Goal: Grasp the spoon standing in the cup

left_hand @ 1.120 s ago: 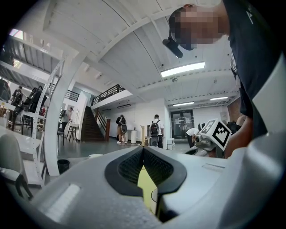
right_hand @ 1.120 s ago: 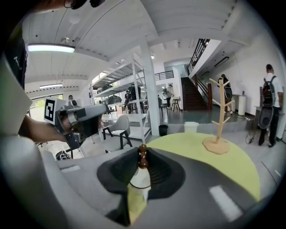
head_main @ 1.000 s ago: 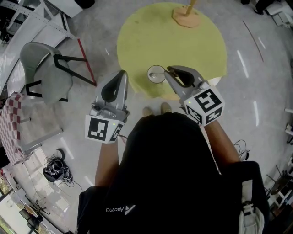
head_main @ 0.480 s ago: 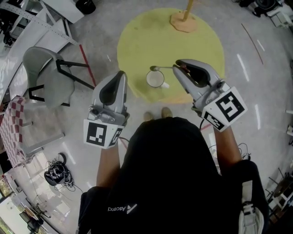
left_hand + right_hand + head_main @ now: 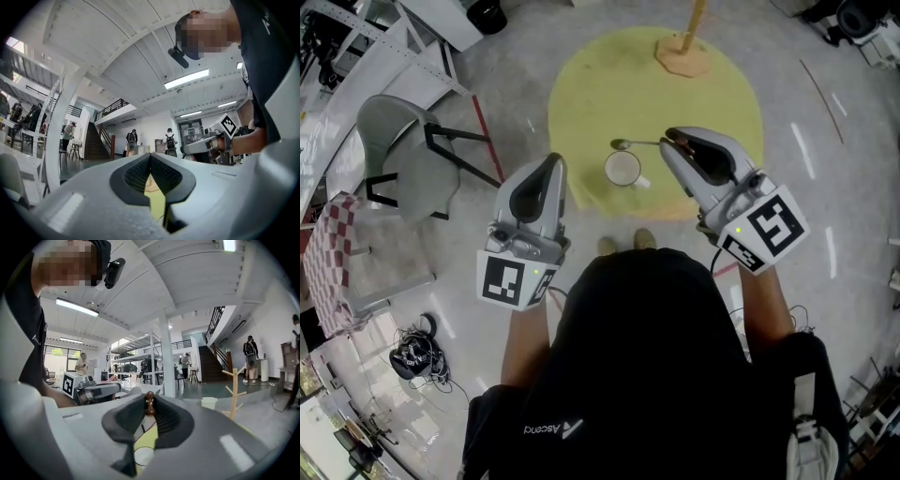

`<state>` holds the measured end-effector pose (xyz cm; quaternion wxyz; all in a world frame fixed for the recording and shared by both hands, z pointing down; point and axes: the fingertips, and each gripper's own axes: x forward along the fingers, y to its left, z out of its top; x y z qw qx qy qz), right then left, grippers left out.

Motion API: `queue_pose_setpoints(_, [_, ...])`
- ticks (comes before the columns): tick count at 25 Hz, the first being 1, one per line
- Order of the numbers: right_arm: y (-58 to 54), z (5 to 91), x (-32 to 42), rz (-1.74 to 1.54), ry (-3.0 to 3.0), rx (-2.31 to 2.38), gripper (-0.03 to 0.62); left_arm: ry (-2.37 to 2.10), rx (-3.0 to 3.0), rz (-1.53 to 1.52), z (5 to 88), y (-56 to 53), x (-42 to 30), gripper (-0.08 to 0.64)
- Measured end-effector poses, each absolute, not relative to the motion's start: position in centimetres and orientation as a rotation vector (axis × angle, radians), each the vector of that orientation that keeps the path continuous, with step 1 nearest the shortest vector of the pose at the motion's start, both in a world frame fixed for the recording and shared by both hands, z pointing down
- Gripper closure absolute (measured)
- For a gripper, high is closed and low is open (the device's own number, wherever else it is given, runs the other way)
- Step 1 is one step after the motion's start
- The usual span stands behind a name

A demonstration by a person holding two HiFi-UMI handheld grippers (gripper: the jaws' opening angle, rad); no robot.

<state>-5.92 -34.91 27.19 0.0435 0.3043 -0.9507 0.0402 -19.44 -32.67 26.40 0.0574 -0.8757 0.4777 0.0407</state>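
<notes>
Spoon metal (brown handle tip) | right gripper fingers pinch it | left gripper fingers together | cup round, white

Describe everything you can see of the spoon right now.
The spoon has a shiny, metal-looking bowl and a thin handle. It lies about level, out of the white cup, its bowl showing just past the cup's far rim over the yellow mat. The right gripper is shut on its handle end, which looks dark brown in the right gripper view. Nothing else touches it.
</notes>
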Motion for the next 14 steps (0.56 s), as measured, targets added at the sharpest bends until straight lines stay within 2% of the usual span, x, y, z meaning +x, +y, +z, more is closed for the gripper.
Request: queue_pose_setpoints(14, [-35.18, 27.24, -5.61, 0.119, -2.922, 0.932, 0.541, 1.464, -2.646, 0.12, 26.89, -32.99, -19.45, 0.551])
